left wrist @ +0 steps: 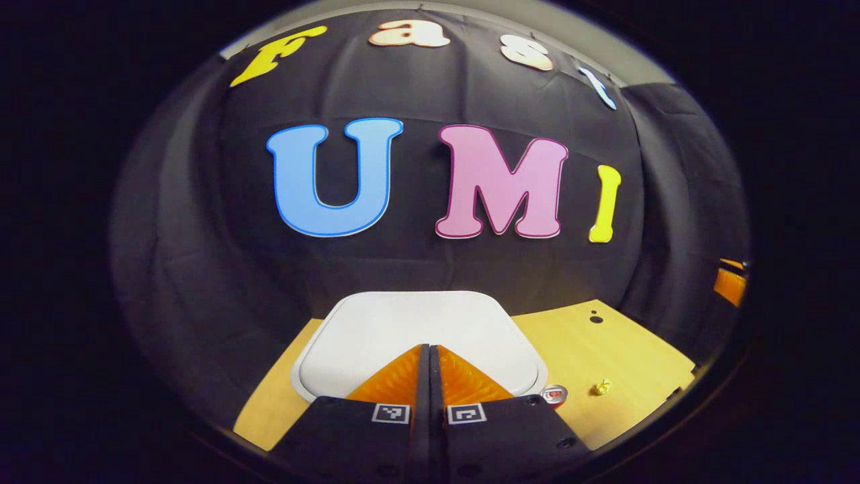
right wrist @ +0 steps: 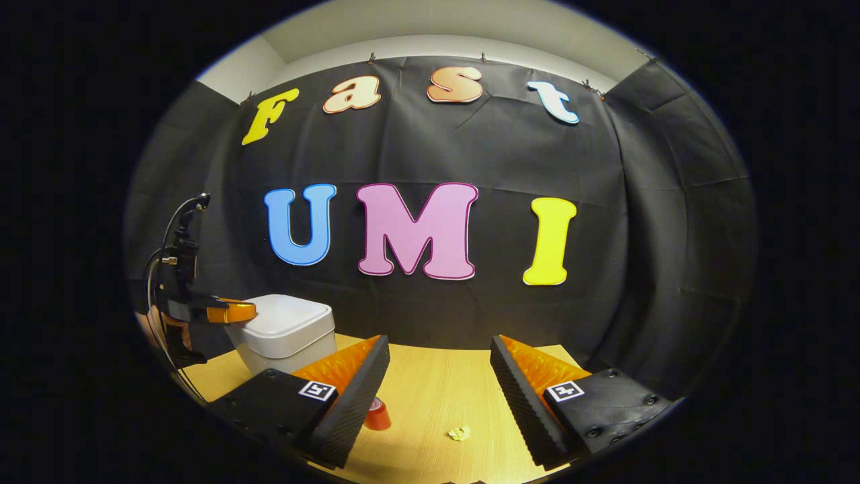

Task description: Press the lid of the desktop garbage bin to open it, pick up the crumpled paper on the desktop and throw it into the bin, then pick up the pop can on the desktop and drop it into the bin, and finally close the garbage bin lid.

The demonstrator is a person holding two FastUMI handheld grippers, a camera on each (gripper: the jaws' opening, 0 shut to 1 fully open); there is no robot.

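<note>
A white desktop bin (left wrist: 416,336) with its lid down stands on the wooden table, seen from above in the left gripper view. My left gripper (left wrist: 429,353) is shut with nothing in it, its tips hovering over the near part of the lid; contact cannot be told. In the right gripper view the same bin (right wrist: 285,333) stands at the left, with the left gripper (right wrist: 232,311) over its near edge. A red pop can (right wrist: 377,413) stands on the table and a small yellow crumpled paper (right wrist: 459,433) lies right of it. My right gripper (right wrist: 440,376) is open above them.
The light wooden table (right wrist: 437,383) runs back to the black cloth wall. In the left gripper view the can (left wrist: 554,395) and the paper (left wrist: 602,386) lie right of the bin, near two small holes (left wrist: 596,318) in the tabletop. A hand (right wrist: 151,323) holds the left gripper.
</note>
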